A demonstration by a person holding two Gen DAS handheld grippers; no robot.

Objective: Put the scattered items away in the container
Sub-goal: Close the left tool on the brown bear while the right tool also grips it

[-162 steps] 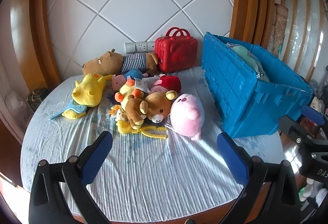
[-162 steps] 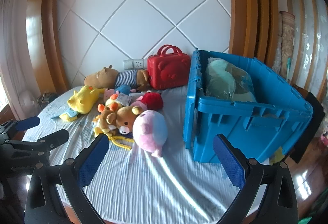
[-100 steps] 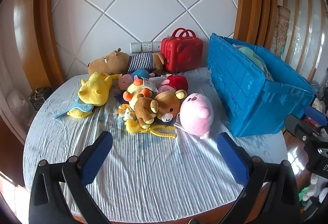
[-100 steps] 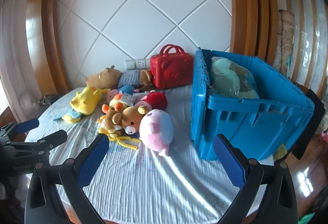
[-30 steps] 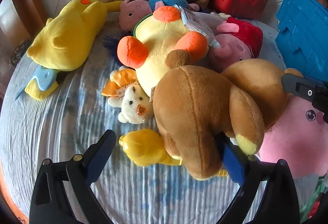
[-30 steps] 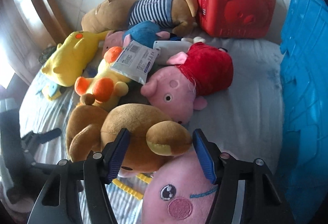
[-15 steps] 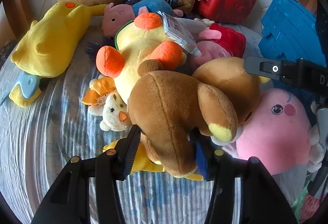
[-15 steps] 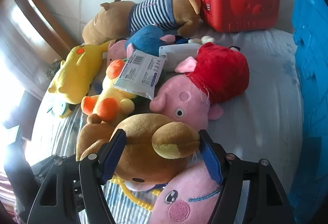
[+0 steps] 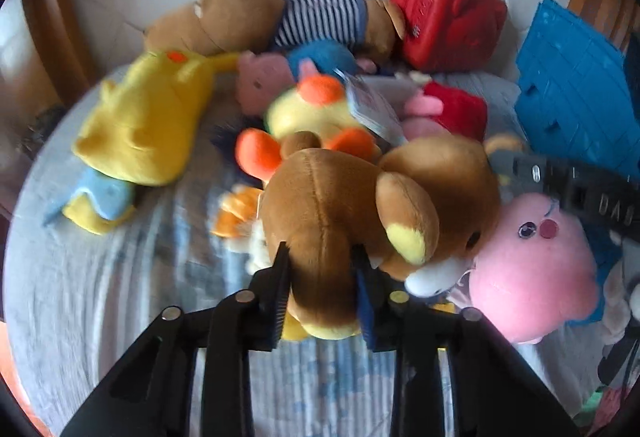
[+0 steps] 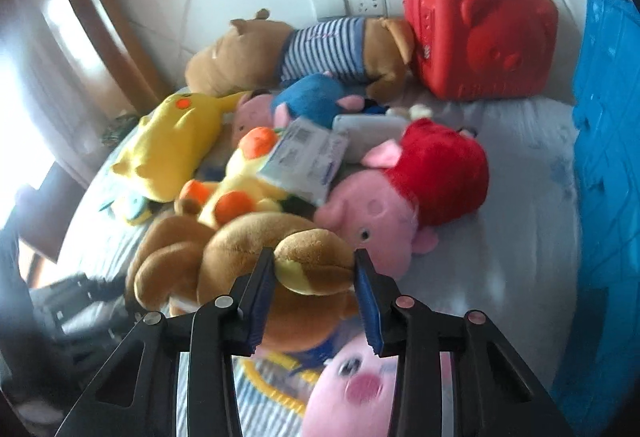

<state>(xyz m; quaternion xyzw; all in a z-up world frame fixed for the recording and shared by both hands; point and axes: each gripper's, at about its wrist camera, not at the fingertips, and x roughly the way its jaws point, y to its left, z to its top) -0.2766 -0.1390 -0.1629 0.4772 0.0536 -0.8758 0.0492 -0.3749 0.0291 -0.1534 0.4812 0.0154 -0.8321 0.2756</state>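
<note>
A: Biggest thing first — where is the container?
B: The blue crate (image 9: 576, 93) stands well off to the right of both sets of jaws, on the cloth-covered table (image 9: 80, 277).

A: And the toys ahead of them?
B: Beyond the jaws lie a striped-shirt plush (image 10: 296, 49) and a red case (image 10: 480, 25) by the wall, a yellow plush (image 9: 148, 125) to the left, and a pink pig in red (image 10: 400, 193) just past the right gripper's tips. A pink round plush (image 9: 532, 269) sits right of the left jaws.

A: The brown bear?
B: The brown bear (image 9: 360, 205) is clamped at both ends. The left gripper (image 9: 320, 269) has just closed its jaws on the bear's lower body; the right gripper (image 10: 314, 269) has just closed on one round ear.

A: Smaller things?
B: A duck plush (image 9: 312, 117) with a paper tag lies just beyond the bear.
</note>
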